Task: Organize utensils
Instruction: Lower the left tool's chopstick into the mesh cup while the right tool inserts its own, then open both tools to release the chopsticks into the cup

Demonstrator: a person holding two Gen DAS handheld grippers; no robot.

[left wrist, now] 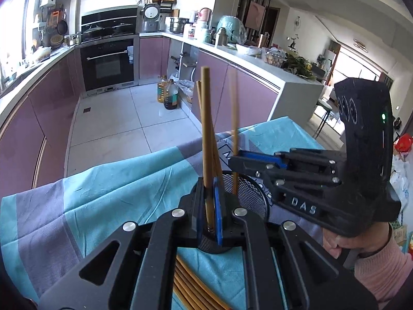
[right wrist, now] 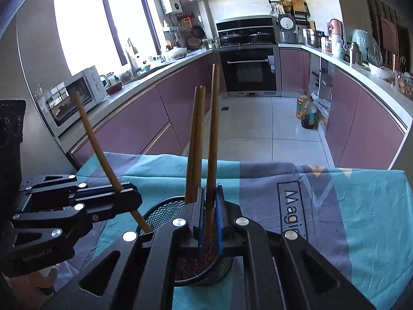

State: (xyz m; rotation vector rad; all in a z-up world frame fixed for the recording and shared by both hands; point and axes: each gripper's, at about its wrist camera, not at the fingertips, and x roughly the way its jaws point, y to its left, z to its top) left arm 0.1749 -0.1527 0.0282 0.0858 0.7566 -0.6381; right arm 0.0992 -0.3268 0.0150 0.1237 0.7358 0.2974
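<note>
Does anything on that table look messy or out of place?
Mostly tidy. The chopsticks standing in the black mesh holder lean at different angles rather than together, and a loose pile of chopsticks lies flat on the cloth outside it. Nothing looks spilled or broken.

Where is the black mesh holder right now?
The mesh holder stands on the blue cloth, just below both grippers, with two chopsticks already standing in it.

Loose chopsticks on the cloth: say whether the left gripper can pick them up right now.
Probably not yet. The left gripper is shut on a chopstick over the mesh holder, so its jaws are taken. The loose chopsticks lie uncovered just beneath it.
</note>
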